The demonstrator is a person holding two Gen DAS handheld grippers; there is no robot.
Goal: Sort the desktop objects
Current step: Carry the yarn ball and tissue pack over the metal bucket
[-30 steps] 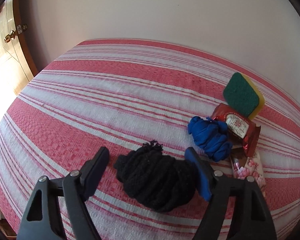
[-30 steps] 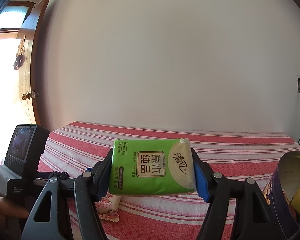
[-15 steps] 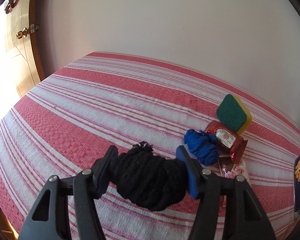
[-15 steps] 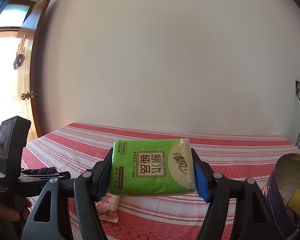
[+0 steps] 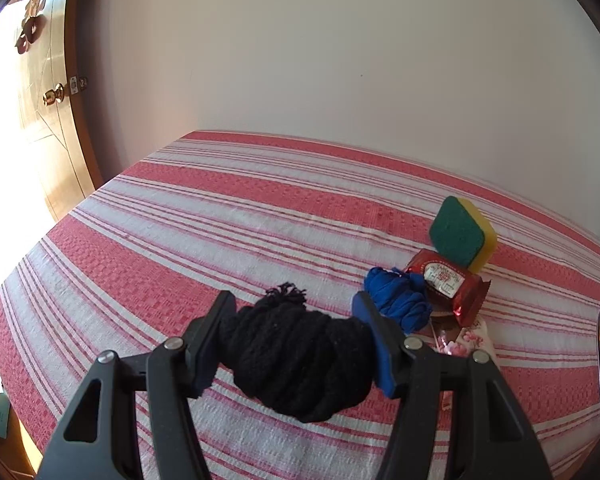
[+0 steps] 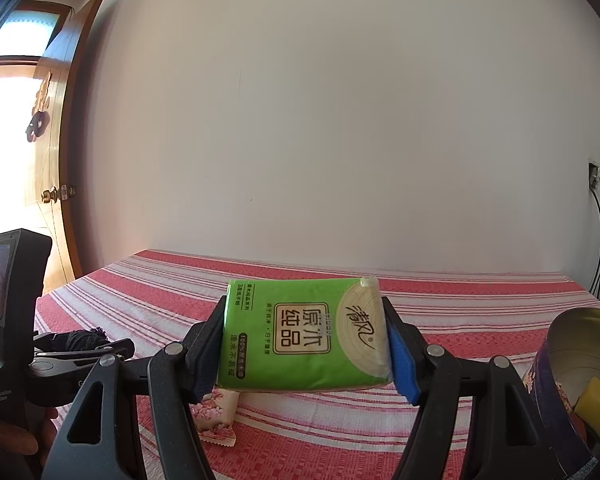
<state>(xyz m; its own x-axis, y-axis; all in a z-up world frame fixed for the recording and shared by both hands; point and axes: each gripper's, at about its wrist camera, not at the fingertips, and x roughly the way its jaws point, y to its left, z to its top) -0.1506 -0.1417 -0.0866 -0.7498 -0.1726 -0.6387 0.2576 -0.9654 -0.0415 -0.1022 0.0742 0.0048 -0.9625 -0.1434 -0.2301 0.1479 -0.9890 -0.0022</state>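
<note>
The left tongs [image 5: 296, 340] tilt down toward the striped counter [image 5: 204, 240] and are clamped on a black knitted bundle [image 5: 300, 364], pads pressing into its two ends; its long axis runs from 9 to 3 o'clock between the jaws, a small tassel poking out toward 12. The right tongs [image 6: 306, 344] point nearly level and are clamped on a green tissue pack [image 6: 304, 336], held clear above the counter with its printed face toward the camera and its long axis also running 9 to 3. In the left wrist view, at about 2 o'clock from the black bundle, a blue cloth bundle [image 5: 400, 300] lies just beside the right-hand pad, touching a red snack packet [image 5: 448, 280]; a green and yellow sponge [image 5: 458, 236] leans behind the packet. A pink flowered packet [image 5: 468, 340] lies near the blue cloth at 4 o'clock. In the right wrist view, an open can [image 6: 576, 356] lies tipped at 4 o'clock of the tissue pack with something yellow inside, and the left device with its screen sits at 9 o'clock.
</note>
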